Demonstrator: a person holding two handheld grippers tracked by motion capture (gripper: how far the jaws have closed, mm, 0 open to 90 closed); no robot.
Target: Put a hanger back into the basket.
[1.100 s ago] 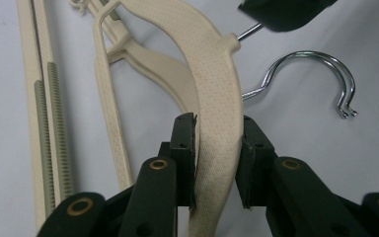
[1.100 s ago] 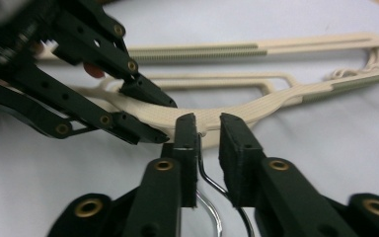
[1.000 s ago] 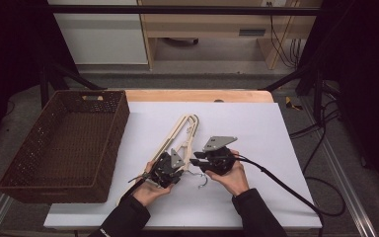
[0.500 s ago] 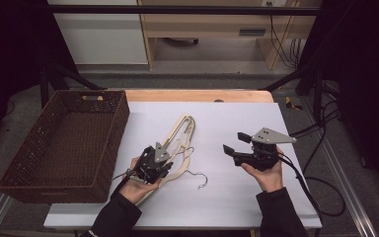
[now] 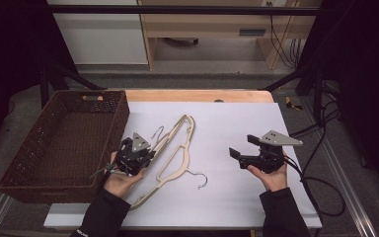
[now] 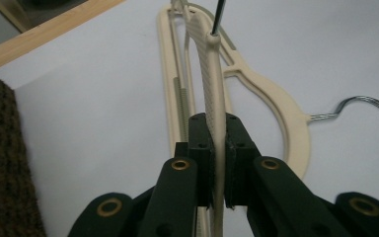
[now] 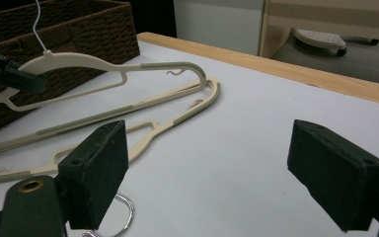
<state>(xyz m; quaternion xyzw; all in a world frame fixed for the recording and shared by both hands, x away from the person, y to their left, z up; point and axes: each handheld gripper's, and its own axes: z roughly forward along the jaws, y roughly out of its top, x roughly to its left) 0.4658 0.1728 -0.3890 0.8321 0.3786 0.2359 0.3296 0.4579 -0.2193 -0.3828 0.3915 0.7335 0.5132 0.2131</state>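
A brown wicker basket (image 5: 54,143) is sitting at the left of the white worktop (image 5: 237,128). Just right of it, the left tool (image 5: 137,157) is squeezing the top cream hanger (image 6: 212,74) tight between its pads. This hanger is lifting up a little, its long side running away from the person and a bit to the right. Its wire hook is pointing up. The left hand (image 5: 118,180) is reaching in from below. A second cream hanger (image 5: 175,165) is lying flat under the first one, its metal hook (image 5: 200,178) pointing right. Well to the right, the right tool (image 5: 237,155) has just been opening wide, holding nothing. It is pointing left, with the right hand (image 5: 271,177) under it.
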